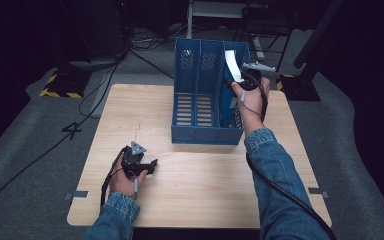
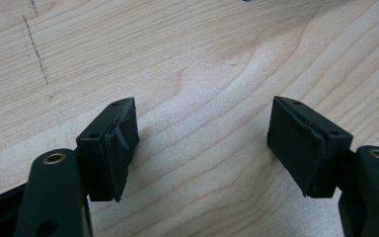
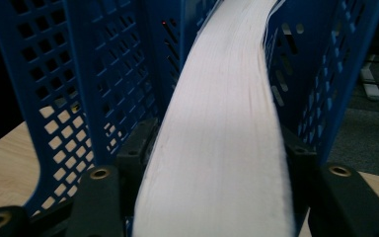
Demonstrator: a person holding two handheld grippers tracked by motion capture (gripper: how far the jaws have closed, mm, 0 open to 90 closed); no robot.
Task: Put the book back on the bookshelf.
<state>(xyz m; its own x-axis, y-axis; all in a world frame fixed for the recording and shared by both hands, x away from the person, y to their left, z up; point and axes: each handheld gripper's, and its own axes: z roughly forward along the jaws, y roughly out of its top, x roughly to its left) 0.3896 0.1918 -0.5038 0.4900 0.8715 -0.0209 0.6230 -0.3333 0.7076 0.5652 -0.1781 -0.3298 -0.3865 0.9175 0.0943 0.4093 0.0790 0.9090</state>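
At upper centre, the book (image 3: pixel 217 148) is flanked by the right gripper's (image 1: pixel 237 82) jaws inside the blue file rack's (image 1: pixel 200 132) right compartment; whether it is pinched cannot be told. The left gripper (image 2: pixel 202 148) is spread over the table (image 2: pixel 202 59).

Thick white book (image 3: pixel 222 143) I'm handling, page edges facing me, upright and slightly bowed, between my right gripper's fingers (image 3: pixel 133 153), standing in the blue 3-slot file rack's (image 1: pixel 200 130) rightmost compartment

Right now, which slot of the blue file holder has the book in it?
The rightmost slot of the blue file holder, nearest the right hand-held gripper. The white-paged book stands there; the other two slots look empty.
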